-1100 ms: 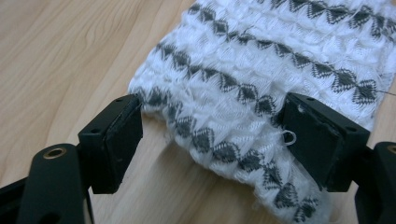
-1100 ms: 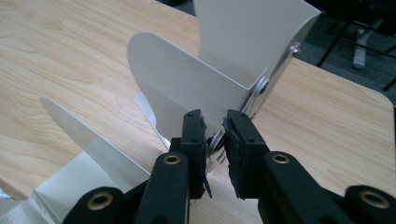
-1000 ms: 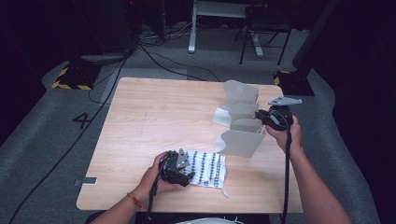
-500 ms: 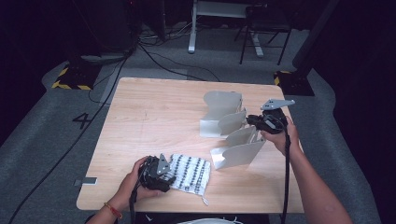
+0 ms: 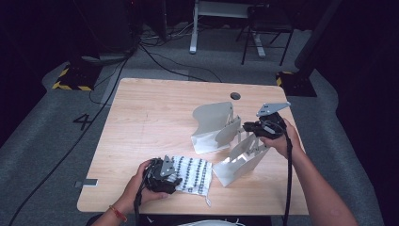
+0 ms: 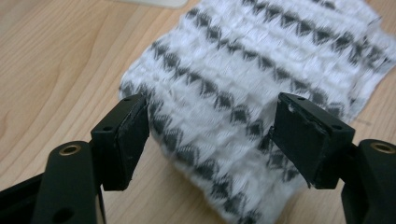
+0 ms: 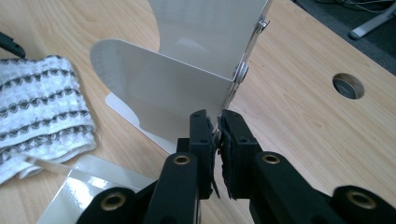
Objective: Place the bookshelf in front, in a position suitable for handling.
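A white metal file rack (image 5: pixel 214 125) with curved dividers leans tilted on the table's right half. My right gripper (image 5: pixel 251 127) has just been closing and is shut on the rack's thin riveted spine; in the right gripper view the pads (image 7: pixel 205 130) pinch that edge below a divider (image 7: pixel 173 88). A white cloth (image 5: pixel 193 173) with dark patterned stripes lies near the front edge. My left gripper (image 5: pixel 171 172) sits at its left end. Its jaws have just been closing, and in the left gripper view the gripper (image 6: pixel 210 126) holds a raised fold of the cloth (image 6: pixel 233 60) between its pads.
The wooden table (image 5: pixel 150 117) has a round cable hole (image 5: pixel 235 96) behind the rack. The rack's lowest divider (image 5: pixel 240 165) almost reaches the cloth's right edge. Cables and a chair base stand on the grey floor beyond the table.
The right gripper has carried the rack leftward and tipped it further over. The left gripper has slid left, and the cloth has moved with it.
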Motion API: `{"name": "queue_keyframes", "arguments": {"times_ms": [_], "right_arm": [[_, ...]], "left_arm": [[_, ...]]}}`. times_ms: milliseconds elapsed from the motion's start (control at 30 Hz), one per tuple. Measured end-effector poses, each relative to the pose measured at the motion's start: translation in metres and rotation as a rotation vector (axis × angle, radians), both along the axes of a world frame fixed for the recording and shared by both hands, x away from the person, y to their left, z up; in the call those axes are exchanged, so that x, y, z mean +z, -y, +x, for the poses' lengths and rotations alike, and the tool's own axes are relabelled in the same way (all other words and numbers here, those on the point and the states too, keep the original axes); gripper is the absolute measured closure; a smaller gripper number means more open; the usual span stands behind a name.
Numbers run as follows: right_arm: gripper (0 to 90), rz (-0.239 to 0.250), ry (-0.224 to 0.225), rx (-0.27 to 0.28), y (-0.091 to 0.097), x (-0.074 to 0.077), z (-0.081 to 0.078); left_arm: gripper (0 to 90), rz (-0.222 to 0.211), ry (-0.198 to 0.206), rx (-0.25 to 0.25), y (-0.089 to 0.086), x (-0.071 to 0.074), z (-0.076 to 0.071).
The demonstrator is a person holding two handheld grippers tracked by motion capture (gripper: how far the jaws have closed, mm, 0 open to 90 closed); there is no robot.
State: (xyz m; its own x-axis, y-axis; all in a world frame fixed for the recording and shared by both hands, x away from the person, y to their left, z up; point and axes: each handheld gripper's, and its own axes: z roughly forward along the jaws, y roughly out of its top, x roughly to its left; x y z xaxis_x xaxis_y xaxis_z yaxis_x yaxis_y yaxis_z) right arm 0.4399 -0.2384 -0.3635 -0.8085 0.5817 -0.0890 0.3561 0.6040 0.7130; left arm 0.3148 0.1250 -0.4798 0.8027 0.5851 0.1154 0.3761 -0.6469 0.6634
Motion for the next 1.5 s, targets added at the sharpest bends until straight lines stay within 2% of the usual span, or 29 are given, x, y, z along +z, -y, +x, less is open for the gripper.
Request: {"name": "queue_keyframes", "arguments": {"times_ms": [100, 267, 333, 367, 400, 467, 567, 633, 800, 933, 1067, 1200, 1333, 1500], "right_arm": [[83.6, -0.022, -0.004, 0.014, -0.005, 0.002, 0.001], [81.8, -0.059, -0.004, -0.011, -0.01, 0.003, -0.001], [77.0, -0.065, 0.0, -0.036, -0.012, 0.003, -0.001], [71.8, -0.068, 0.003, -0.058, -0.012, 0.002, 0.0], [71.4, -0.074, -0.004, -0.073, -0.012, 0.001, 0.001], [72.8, -0.072, -0.032, -0.084, -0.013, -0.001, 0.003], [80.2, -0.059, -0.075, -0.09, -0.012, -0.002, 0.005], [83.8, -0.073, -0.083, -0.086, -0.013, -0.001, 0.005], [84.6, -0.081, -0.091, -0.071, -0.014, 0.001, 0.009], [84.7, -0.061, -0.08, -0.023, -0.014, 0.0, 0.014], [84.7, -0.086, -0.067, 0.036, -0.024, 0.003, 0.018], [84.8, -0.112, -0.059, 0.099, -0.038, 0.005, 0.022], [84.7, -0.153, -0.06, 0.166, -0.051, 0.009, 0.028], [84.5, -0.169, -0.07, 0.235, -0.066, 0.01, 0.04]], "left_arm": [[27.2, 0.004, 0.005, -0.018, 0.006, 0.001, 0.0], [26.8, 0.008, 0.003, -0.039, 0.011, 0.0, 0.0], [26.7, -0.001, 0.003, -0.037, 0.011, 0.0, 0.0], [26.7, -0.003, 0.003, -0.035, 0.01, 0.0, 0.0], [26.6, -0.005, 0.0, -0.03, 0.01, -0.001, 0.0], [26.5, -0.004, 0.002, -0.025, 0.009, -0.003, 0.002], [26.1, -0.008, -0.005, -0.007, 0.006, -0.005, 0.006], [26.1, -0.015, -0.007, 0.008, 0.003, -0.006, 0.008], [26.2, -0.024, -0.029, 0.031, -0.003, -0.008, 0.014], [26.2, -0.014, -0.035, 0.03, -0.001, -0.01, 0.014], [26.5, 0.037, -0.002, 0.005, 0.009, -0.011, 0.01], [27.1, 0.036, -0.004, -0.022, 0.014, -0.011, 0.002], [27.3, 0.014, -0.032, -0.019, 0.011, -0.012, -0.003], [27.3, -0.003, -0.05, -0.006, 0.006, -0.013, -0.01]]}}
